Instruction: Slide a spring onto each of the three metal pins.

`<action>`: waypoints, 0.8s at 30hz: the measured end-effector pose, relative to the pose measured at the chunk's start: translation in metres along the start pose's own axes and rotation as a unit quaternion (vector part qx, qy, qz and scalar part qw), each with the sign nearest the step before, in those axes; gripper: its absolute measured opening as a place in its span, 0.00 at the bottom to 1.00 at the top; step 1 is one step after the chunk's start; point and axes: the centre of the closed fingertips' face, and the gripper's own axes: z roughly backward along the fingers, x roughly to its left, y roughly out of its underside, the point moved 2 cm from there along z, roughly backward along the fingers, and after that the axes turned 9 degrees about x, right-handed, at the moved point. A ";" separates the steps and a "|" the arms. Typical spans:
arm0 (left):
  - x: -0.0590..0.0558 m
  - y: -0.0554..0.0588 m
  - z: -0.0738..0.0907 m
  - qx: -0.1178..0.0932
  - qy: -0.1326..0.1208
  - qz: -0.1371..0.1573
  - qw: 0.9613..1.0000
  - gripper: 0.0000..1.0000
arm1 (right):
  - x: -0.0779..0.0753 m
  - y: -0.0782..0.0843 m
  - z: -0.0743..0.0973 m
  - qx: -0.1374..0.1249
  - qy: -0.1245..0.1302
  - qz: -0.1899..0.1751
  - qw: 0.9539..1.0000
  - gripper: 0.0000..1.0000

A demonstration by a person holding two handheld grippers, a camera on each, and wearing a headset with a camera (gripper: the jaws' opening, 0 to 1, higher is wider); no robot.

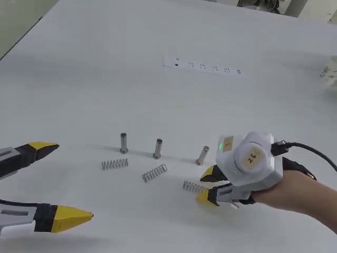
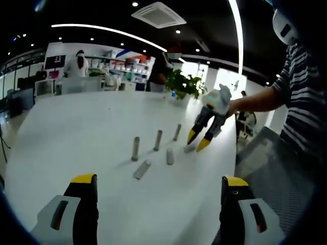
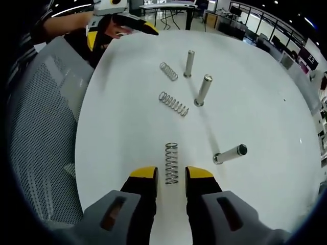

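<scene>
Three short metal pins stand upright in a row on the white table: left pin [image 1: 124, 142], middle pin [image 1: 158, 148], right pin [image 1: 202, 155]. In front of them lie three springs [image 1: 115, 164], [image 1: 154, 172], [image 1: 194, 186]. My right gripper [image 1: 206, 185] is low over the table, open, its yellow tips either side of the near end of the right spring [image 3: 171, 162]; the jaws do not touch it. My left gripper [image 1: 71, 181] hovers wide open at the left, a short way from the left spring [image 2: 142, 169], with nothing in it.
A flat white socket strip [image 1: 202, 66] lies further back on the table. A grey mesh chair [image 3: 41, 127] stands at the table's near edge. Far across the table stands a green plant [image 2: 184, 84].
</scene>
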 end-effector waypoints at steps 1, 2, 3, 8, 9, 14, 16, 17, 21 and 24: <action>0.000 0.000 0.000 0.000 0.000 0.000 1.000 0.98 | 0.000 0.000 0.000 -0.001 -0.001 -0.002 1.000 0.19; 0.000 0.000 0.000 0.000 0.000 0.000 1.000 0.98 | 0.000 0.000 -0.001 -0.001 -0.001 -0.002 1.000 0.19; 0.000 0.000 0.000 0.001 0.000 0.000 1.000 0.98 | 0.000 0.001 -0.002 0.003 -0.004 -0.001 1.000 0.18; -0.001 0.000 0.000 0.002 0.001 -0.002 1.000 0.98 | 0.000 0.004 -0.004 0.011 0.000 0.008 1.000 0.15; -0.001 -0.001 0.000 0.003 0.001 -0.002 1.000 0.98 | 0.000 0.003 -0.004 0.007 -0.002 0.006 1.000 0.13; -0.001 -0.004 -0.001 0.004 0.005 -0.006 1.000 0.98 | -0.003 0.004 -0.004 0.006 0.004 0.012 1.000 0.08; -0.002 -0.005 -0.002 0.004 0.007 -0.007 1.000 0.97 | -0.002 0.004 -0.002 0.006 0.005 0.015 1.000 0.08; -0.003 -0.006 -0.002 0.004 0.008 -0.007 1.000 0.97 | -0.002 0.003 0.000 0.004 0.005 0.015 1.000 0.08; -0.012 -0.004 -0.005 0.011 0.020 -0.011 1.000 0.97 | -0.002 0.001 0.006 -0.006 0.004 0.008 1.000 0.08; -0.019 -0.003 -0.007 0.015 0.031 -0.013 0.999 0.95 | 0.000 0.001 0.011 -0.008 0.005 0.011 1.000 0.08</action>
